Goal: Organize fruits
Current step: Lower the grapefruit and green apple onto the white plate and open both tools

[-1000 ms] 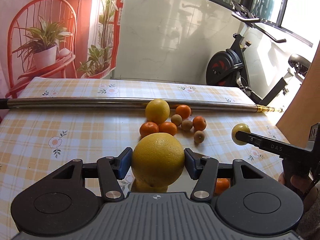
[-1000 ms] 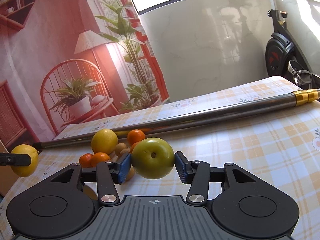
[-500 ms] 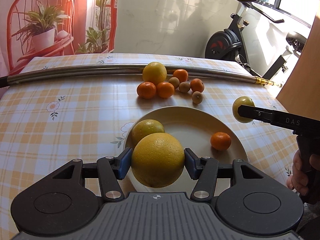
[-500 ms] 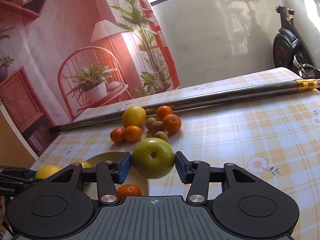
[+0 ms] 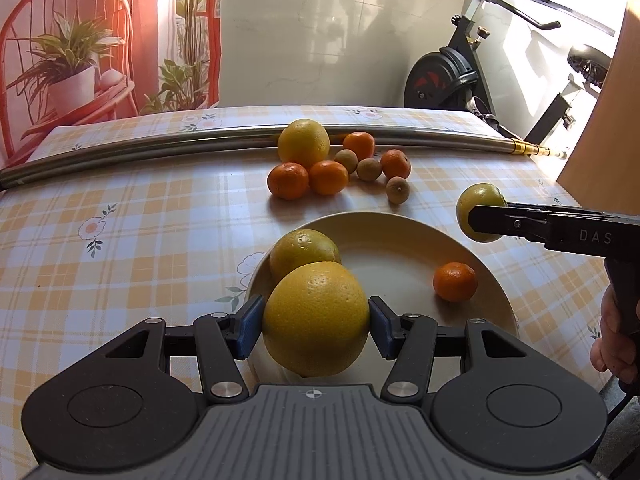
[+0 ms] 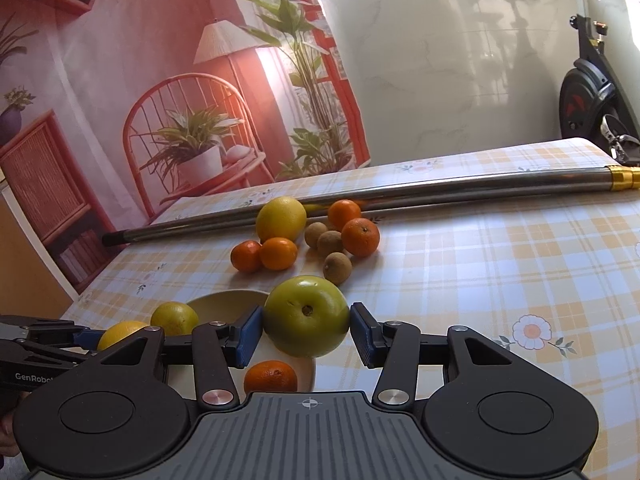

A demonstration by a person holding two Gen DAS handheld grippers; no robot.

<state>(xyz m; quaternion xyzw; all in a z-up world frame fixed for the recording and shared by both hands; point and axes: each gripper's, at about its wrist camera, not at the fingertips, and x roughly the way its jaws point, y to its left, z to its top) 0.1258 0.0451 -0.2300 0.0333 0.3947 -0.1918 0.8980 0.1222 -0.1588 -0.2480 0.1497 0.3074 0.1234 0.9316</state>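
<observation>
My left gripper point(image 5: 316, 322) is shut on a large yellow orange point(image 5: 316, 318), held low over the near rim of a cream plate point(image 5: 400, 240). On the plate lie another yellow orange point(image 5: 302, 250) and a small tangerine point(image 5: 455, 282). My right gripper point(image 6: 307, 330) is shut on a green apple point(image 6: 306, 316), which hangs beside the plate point(image 6: 224, 302); in the left wrist view the same apple point(image 5: 478, 204) shows at the plate's right, above the table. A loose pile of fruit point(image 5: 340, 164) lies further back: a yellow orange, several tangerines and small brown fruits.
A long metal pole point(image 5: 160, 146) lies across the checked tablecloth behind the pile. An exercise bike point(image 5: 452, 76) stands past the table's far right corner. A hand point(image 5: 616, 340) holds the right gripper's handle at the right edge.
The left gripper has sunk with its orange and tilted down, so the plate and its fruit have come into view. The right gripper has carried the apple sideways toward the plate.
</observation>
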